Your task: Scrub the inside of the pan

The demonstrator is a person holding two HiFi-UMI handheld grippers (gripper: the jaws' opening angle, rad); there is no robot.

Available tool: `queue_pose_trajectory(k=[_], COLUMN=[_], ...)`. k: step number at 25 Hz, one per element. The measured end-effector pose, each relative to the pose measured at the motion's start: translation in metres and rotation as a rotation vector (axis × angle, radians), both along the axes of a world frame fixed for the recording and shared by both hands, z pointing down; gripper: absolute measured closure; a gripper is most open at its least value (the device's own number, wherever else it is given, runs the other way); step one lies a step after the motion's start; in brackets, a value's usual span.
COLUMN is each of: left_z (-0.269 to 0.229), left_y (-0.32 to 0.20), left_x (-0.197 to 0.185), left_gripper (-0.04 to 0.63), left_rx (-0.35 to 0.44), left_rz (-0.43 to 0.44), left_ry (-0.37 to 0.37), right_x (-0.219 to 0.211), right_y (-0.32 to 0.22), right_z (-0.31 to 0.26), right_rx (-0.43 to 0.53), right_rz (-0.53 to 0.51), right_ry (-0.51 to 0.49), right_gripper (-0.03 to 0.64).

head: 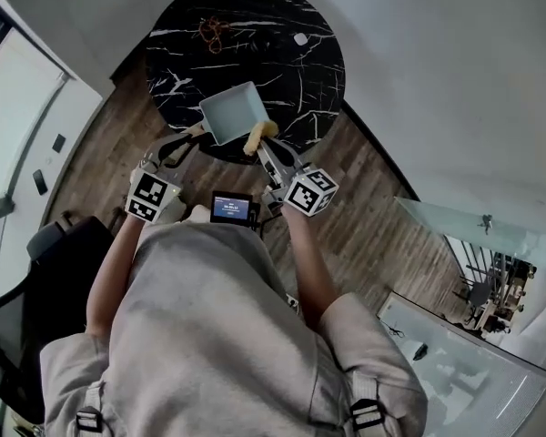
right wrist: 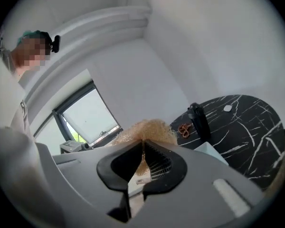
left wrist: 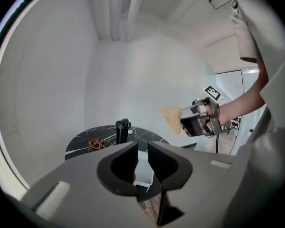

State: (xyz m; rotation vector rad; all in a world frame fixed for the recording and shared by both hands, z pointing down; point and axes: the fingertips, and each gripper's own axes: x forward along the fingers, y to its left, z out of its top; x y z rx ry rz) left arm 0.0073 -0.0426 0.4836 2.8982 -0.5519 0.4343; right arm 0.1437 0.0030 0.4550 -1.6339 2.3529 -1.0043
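A light-blue square pan [head: 235,109] sits on the near side of the round black marble table [head: 291,71], its handle pointing to the left. My left gripper [head: 184,141] is at that handle, and in the left gripper view its jaws [left wrist: 142,148] stand close together around it, with the pan [left wrist: 143,167] just ahead. My right gripper [head: 266,151] is shut on a tan fibrous scrubber [head: 257,137], which is at the pan's near right corner. In the right gripper view the scrubber [right wrist: 147,129] bulges out above the closed jaws [right wrist: 142,144]. The left gripper view shows the scrubber [left wrist: 172,118] held up in the air.
A black bottle [right wrist: 198,120] stands on the table behind the pan, next to a brown tangled object [head: 211,33] and a small white item [head: 299,38]. A black chair [head: 36,280] stands at the left and glass furniture [head: 455,226] at the right, on a wooden floor.
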Motion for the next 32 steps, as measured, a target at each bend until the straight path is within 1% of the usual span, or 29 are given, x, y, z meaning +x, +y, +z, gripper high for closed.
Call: queue_pose_trajectory(k=[2,4,7,10,13,15,18,20,22,25,29,32], left_z=[-0.027,-0.043,-0.053,-0.066,-0.065,-0.063,-0.066,-0.072,-0.079,-0.094,-0.126,-0.140], left_y=[0.006,0.015,0.040,0.068,0.109,0.134,0.171,0.188,0.197,0.206,0.206,0.212], left_x=[-0.005,-0.010,-0.016,-0.012,-0.012,-0.012,-0.013,-0.011,-0.005,0.011,0.019,0.016], left_gripper=[0.542,0.552,0.580,0.586,0.591,0.592,0.592,0.594,0.594,0.594,0.594,0.594], left_rx=[0.036,0.065,0.090,0.161,0.192,0.199,0.222,0.252,0.283,0.322,0.400,0.444], left_rz=[-0.029,-0.064,-0.126,-0.190,-0.234,-0.252,-0.233,-0.220,-0.213,-0.212,-0.264,-0.282], left_ry=[0.015,-0.001,-0.039,-0.034,-0.037,-0.044,-0.052,-0.038,-0.019,-0.008,0.048,0.079], right_x=[0.001,0.002,0.002,-0.001,-0.006,-0.008,-0.011,-0.013,-0.009,0.007,0.025,0.021], right_y=[0.009,0.020,0.052,0.088,0.122,0.138,0.161,0.177,0.191,0.215,0.235,0.241], right_z=[-0.016,-0.034,-0.055,-0.073,-0.084,-0.090,-0.094,-0.100,-0.109,-0.130,-0.161,-0.168], right_rx=[0.068,0.142,0.226,0.290,0.343,0.374,0.403,0.422,0.447,0.482,0.536,0.558], right_rz=[0.022,0.027,0.040,0.036,0.039,0.048,0.063,0.071,0.086,0.139,0.228,0.239], right_ry=[0.002,0.014,0.038,0.054,0.044,0.056,0.094,0.141,0.211,0.312,0.406,0.498], right_gripper=[0.581,0.578,0.575,0.574,0.572,0.571,0.572,0.572,0.572,0.572,0.572,0.572])
